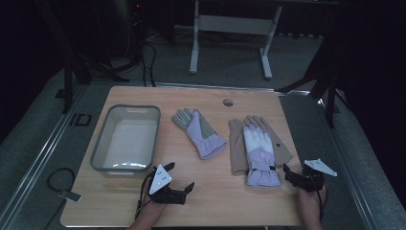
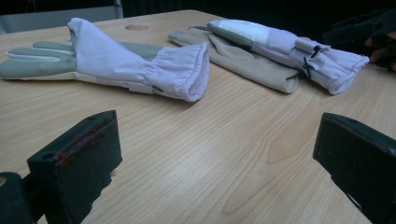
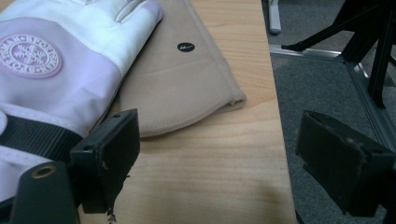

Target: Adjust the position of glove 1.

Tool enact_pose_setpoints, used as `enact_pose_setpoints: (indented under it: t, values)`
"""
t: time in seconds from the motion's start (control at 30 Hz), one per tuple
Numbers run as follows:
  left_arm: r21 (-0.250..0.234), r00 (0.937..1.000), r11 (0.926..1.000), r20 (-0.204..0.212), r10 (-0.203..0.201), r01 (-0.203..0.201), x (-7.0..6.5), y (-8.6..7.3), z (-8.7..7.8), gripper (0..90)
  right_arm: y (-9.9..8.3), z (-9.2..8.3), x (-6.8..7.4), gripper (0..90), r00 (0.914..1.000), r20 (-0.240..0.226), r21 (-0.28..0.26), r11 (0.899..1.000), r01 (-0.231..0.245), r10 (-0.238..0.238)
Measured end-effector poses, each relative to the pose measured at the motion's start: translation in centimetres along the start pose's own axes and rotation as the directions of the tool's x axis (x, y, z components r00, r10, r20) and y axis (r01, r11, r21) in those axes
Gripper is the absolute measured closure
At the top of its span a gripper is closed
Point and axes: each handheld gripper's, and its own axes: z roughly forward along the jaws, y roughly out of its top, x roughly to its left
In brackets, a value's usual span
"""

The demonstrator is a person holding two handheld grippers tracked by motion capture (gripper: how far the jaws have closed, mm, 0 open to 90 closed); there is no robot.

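Note:
A lavender and grey glove [image 1: 200, 132] [image 2: 140, 65] lies palm up at the middle of the wooden table [image 1: 220, 201]. To its right, a white and lavender glove [image 1: 260, 155] [image 2: 299, 46] [image 3: 60, 70] rests on top of a flat beige glove [image 1: 238, 148] [image 2: 252, 65] [image 3: 187, 79]. My left gripper [image 1: 181, 176] [image 2: 217, 149] hovers near the front edge, pointing at the lavender glove's cuff, jaws wide open and empty. At the table's right front corner, my right gripper [image 1: 288, 176] [image 3: 219, 149] is open and empty beside the white glove's cuff.
An empty grey plastic bin [image 1: 101, 143] stands on the left of the table. A round cable hole [image 1: 228, 102] sits near the far edge. The table's right edge [image 3: 276, 140] drops to grey floor with black stand legs [image 3: 369, 51]. A white desk frame [image 1: 230, 24] stands beyond.

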Motion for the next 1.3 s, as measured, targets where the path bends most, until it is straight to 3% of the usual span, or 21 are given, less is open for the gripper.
enact_pose_setpoints:
  t: [0.4,0.63,0.83,1.1,1.13,1.17,1.2,1.3]
  values:
    - [-0.007,0.9997,0.9998,0.014,-0.018,0.018,0.2,0.0,-0.1,1.0,0.0,0.2,0.3,13.6,0.9993,0.032,0.042,0.999,0.016,-0.017]
    - [-0.007,0.9998,0.9999,0.012,-0.014,0.014,0.2,0.0,-0.1,1.0,0.1,0.2,0.1,13.6,0.9996,0.029,0.038,0.999,0.005,-0.006]
    - [-0.005,1.0000,1.0000,0.008,0.004,-0.004,0.0,0.0,-0.1,1.0,1.0,0.2,-0.4,13.5,0.9995,0.008,0.052,0.998,-0.031,0.030]
    - [-0.008,0.9994,0.9997,0.028,-0.021,0.022,0.3,0.0,-0.1,1.0,4.2,-0.7,-0.6,11.2,0.9997,0.013,0.016,1.000,-0.020,0.019]
    - [-0.010,0.9990,0.9994,0.031,-0.033,0.034,0.4,-0.1,-0.1,1.0,5.4,-1.1,-0.7,13.4,0.9988,0.006,0.016,0.999,-0.048,0.048]
    - [-0.010,0.9990,0.9994,0.031,-0.033,0.034,0.4,-0.1,-0.1,1.0,5.4,-1.1,-0.7,13.4,0.9988,0.006,0.016,0.999,-0.048,0.048]
    - [-0.009,0.9990,0.9994,0.031,-0.033,0.034,0.4,-0.1,-0.1,1.0,6.2,-1.3,-0.9,14.3,0.9967,-0.040,0.019,0.997,-0.069,0.070]
    - [-0.008,0.9992,0.9996,0.029,-0.028,0.028,0.4,0.0,-0.1,1.0,7.1,-1.3,-0.7,14.3,0.9982,-0.019,0.013,0.998,-0.056,0.057]
